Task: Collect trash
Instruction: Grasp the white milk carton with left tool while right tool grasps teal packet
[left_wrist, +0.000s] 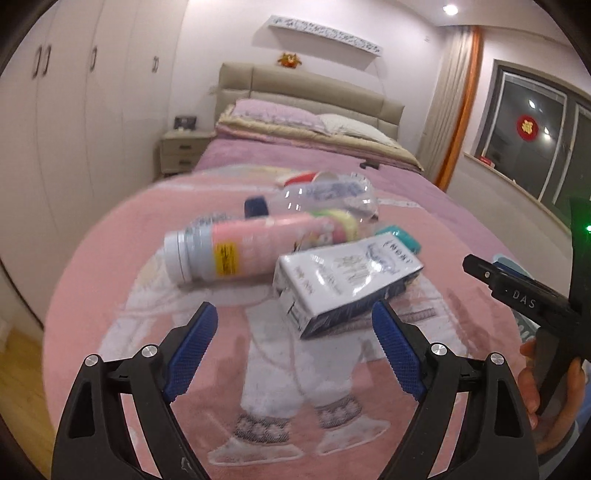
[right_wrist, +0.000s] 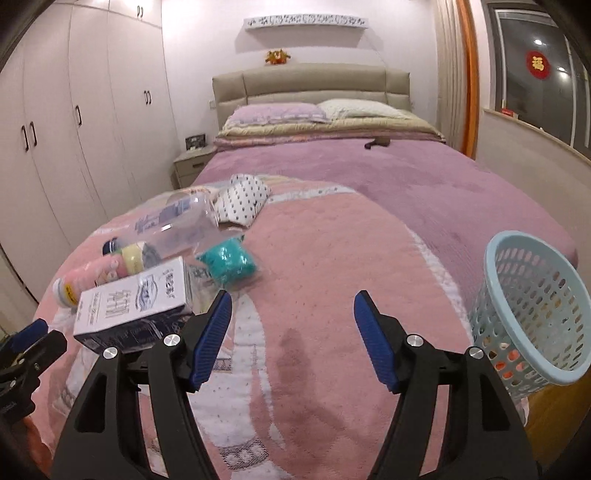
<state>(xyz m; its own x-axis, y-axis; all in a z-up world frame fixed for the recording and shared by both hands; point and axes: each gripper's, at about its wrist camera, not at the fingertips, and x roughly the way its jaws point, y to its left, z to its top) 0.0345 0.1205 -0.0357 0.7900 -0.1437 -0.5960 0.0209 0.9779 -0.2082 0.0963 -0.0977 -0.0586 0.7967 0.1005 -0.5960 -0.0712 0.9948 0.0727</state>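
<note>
Ahead, the white carton (left_wrist: 347, 284) lay on the bed's pink blanket (left_wrist: 110, 258), long axis slanting right, just beyond the empty, wide-apart left gripper (left_wrist: 295, 350); the right gripper (right_wrist: 291, 339), also apart, stood farther.

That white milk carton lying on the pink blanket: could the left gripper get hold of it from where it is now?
Probably yes. The white milk carton lies just ahead of the open left gripper, a little toward its right finger, with bare pink blanket between them. The pink bottle behind the carton blocks nothing.
</note>
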